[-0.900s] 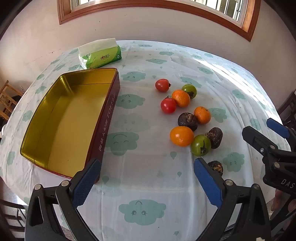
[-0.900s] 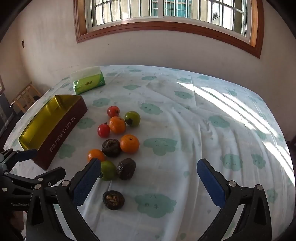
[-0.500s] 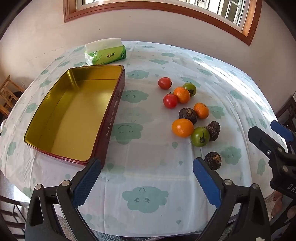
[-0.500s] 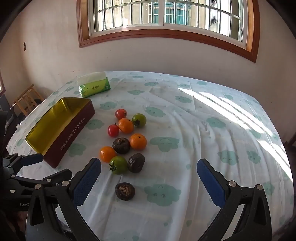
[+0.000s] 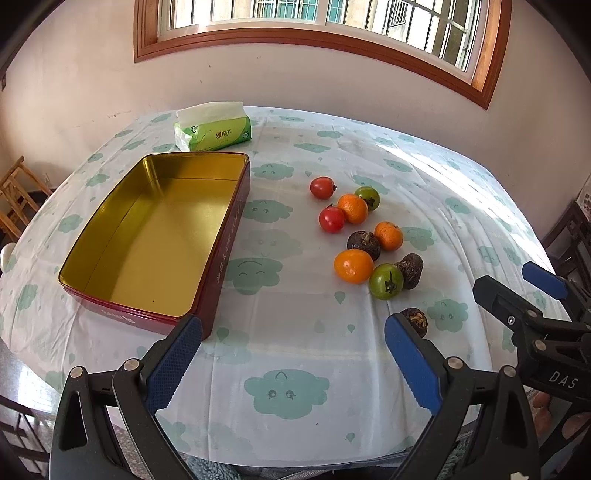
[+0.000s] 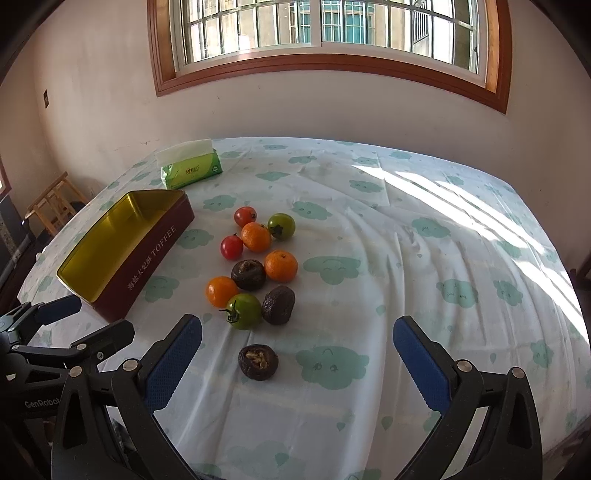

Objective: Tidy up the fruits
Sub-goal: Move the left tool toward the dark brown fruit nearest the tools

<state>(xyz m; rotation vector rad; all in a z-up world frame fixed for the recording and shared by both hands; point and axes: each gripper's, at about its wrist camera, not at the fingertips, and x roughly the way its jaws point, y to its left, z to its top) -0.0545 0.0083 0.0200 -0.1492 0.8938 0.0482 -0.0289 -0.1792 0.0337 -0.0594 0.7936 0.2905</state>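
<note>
Both views farther back from fruits [image 6: 255, 273]; tin [image 5: 155, 236] unmoved, empty

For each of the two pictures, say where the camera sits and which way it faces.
Left wrist: on the left gripper, facing the tin and fruit; the right gripper shows at right.
Right wrist: on the right gripper, facing the fruit and window; the left gripper shows at left.
Shared: tin, tissue pack, fruit.
</note>
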